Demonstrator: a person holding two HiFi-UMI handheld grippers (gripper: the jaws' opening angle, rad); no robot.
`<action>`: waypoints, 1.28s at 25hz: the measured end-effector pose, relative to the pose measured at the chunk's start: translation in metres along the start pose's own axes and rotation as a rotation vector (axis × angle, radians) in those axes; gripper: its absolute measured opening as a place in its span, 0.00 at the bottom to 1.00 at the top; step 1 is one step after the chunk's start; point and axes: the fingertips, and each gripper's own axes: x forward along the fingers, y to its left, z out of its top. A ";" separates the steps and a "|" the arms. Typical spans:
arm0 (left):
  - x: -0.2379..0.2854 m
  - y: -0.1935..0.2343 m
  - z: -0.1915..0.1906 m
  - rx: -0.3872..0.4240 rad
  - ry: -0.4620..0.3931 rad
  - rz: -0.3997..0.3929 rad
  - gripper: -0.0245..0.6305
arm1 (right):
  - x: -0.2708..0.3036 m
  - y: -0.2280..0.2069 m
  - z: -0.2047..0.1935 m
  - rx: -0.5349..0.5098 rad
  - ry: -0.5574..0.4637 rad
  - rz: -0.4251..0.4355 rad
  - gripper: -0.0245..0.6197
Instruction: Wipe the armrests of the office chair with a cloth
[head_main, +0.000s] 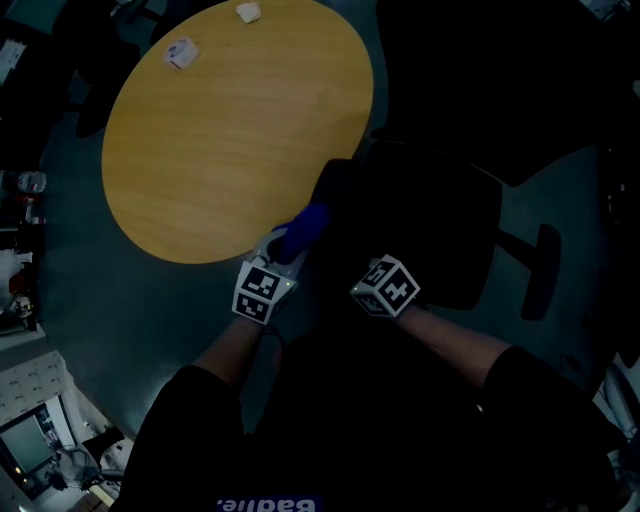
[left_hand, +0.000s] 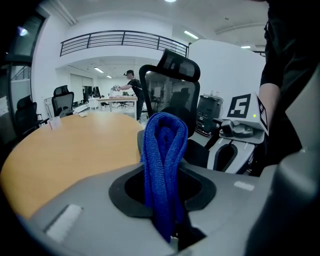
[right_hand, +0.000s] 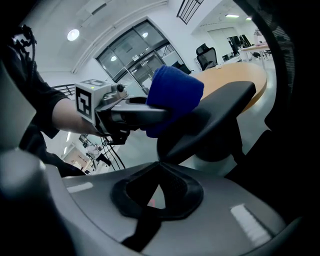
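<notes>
Presently listed: two grippers, one cloth, one office chair, one round table.

1. Left gripper (head_main: 283, 252): jaws are clamped on the blue cloth (head_main: 306, 228), which is folded into a loop and stands out at 1 o'clock from the marker cube.
2. Right gripper (right_hand: 160, 167): jaws are brought together at the tips, and nothing is held. It is set just beside the left one, at its 3 o'clock.
3. Office chair (head_main: 430, 230): two armrests are counted. The cloth is pressed on the end of the near armrest (right_hand: 220, 107); the other armrest (head_main: 545, 270) is well apart, at 3 o'clock.
4. Table (head_main: 220, 150): two small white objects (head_main: 181, 52) (head_main: 248, 12) are seen at its far edge, towards 12 o'clock.
</notes>
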 end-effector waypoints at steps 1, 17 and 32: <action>-0.003 -0.005 -0.003 -0.003 0.003 0.001 0.22 | 0.000 0.000 0.001 -0.004 -0.006 -0.001 0.05; -0.042 -0.062 -0.023 -0.028 0.066 -0.087 0.22 | 0.012 0.018 -0.006 0.045 -0.059 0.024 0.05; 0.041 0.028 0.136 0.146 -0.081 -0.118 0.22 | 0.014 0.013 -0.014 0.131 -0.093 0.005 0.05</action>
